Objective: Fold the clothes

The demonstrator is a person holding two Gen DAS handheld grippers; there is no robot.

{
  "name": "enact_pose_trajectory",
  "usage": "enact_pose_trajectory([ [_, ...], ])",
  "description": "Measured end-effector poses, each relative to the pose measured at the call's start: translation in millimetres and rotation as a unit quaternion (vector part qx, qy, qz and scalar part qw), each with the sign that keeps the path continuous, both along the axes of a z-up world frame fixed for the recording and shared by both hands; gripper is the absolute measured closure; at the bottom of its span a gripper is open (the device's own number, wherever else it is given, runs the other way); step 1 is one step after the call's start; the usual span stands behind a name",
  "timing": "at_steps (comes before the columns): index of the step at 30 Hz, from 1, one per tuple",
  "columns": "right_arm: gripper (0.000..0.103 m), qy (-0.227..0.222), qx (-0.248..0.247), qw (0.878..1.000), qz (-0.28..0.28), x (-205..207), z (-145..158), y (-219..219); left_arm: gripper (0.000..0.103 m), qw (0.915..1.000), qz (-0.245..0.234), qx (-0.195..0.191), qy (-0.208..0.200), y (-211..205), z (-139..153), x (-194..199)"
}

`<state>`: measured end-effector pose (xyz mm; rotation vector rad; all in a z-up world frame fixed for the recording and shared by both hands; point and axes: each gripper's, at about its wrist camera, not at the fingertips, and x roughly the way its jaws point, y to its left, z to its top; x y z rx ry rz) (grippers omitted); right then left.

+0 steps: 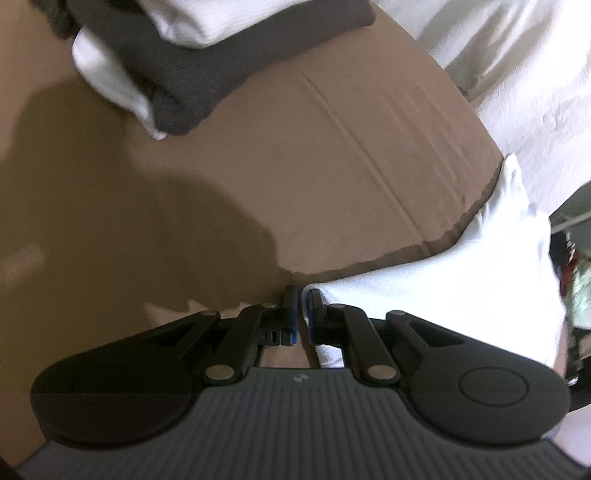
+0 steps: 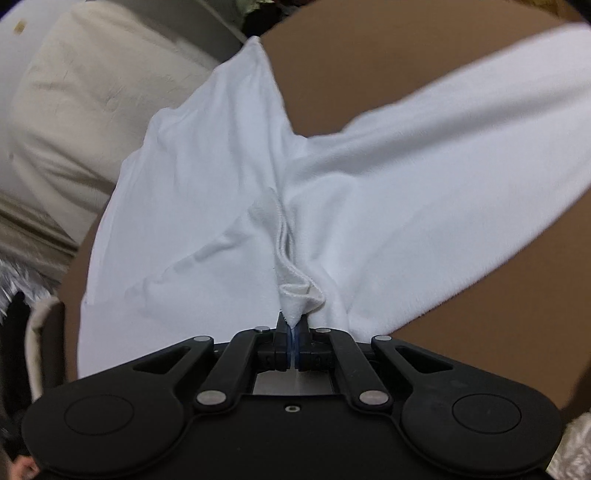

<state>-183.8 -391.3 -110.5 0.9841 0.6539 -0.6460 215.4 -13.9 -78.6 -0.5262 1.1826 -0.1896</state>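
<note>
A white garment [image 2: 229,206] lies bunched on a brown sheet [image 2: 369,74]. My right gripper [image 2: 293,325] is shut on a gathered hem of the white garment, and the cloth fans away from it. In the left wrist view the same white garment [image 1: 480,266] lies to the right of my left gripper [image 1: 301,306]. The left jaws stand a narrow gap apart with brown sheet showing between them. The garment's edge lies under the right finger [image 1: 314,314]; I cannot tell if cloth is pinched.
A stack of folded clothes, dark grey [image 1: 207,70] between white pieces [image 1: 207,18], sits at the far left of the brown sheet [image 1: 332,155]. A cream quilted cover [image 1: 517,66] lies at the right. A cream cushion [image 2: 85,122] borders the sheet.
</note>
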Motion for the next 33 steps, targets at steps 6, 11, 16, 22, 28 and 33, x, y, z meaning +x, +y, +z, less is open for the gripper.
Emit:
enact_pose_trajectory([
  [6,0.097,0.024,-0.076,0.997,0.007,-11.7,15.4,9.9,0.097,0.9987,-0.045,0.005,0.023,-13.0,7.8,-14.9],
  [11,0.075,0.005,-0.122,0.992,-0.009,-28.2,53.0,1.4,0.089,0.9862,-0.116,0.101,-0.061,-39.4,54.2,-44.2],
  [16,0.052,-0.004,-0.129,0.992,-0.011,-48.0,103.3,-34.0,0.075,0.9717,-0.195,0.057,-0.121,-78.3,81.7,-82.3],
  [22,0.033,-0.028,-0.118,0.992,-0.023,-124.9,142.1,-103.0,0.071,0.9170,-0.369,0.062,-0.139,-213.4,85.5,-133.0],
  [28,0.033,0.058,-0.056,0.993,-0.085,-202.4,103.8,-179.5,0.071,0.8604,-0.468,0.020,-0.200,-335.9,105.4,-203.5],
  [33,0.033,0.035,-0.007,0.984,-0.176,-267.1,52.6,-200.3,0.071,0.7887,-0.575,0.034,-0.215,-416.2,99.6,-284.7],
])
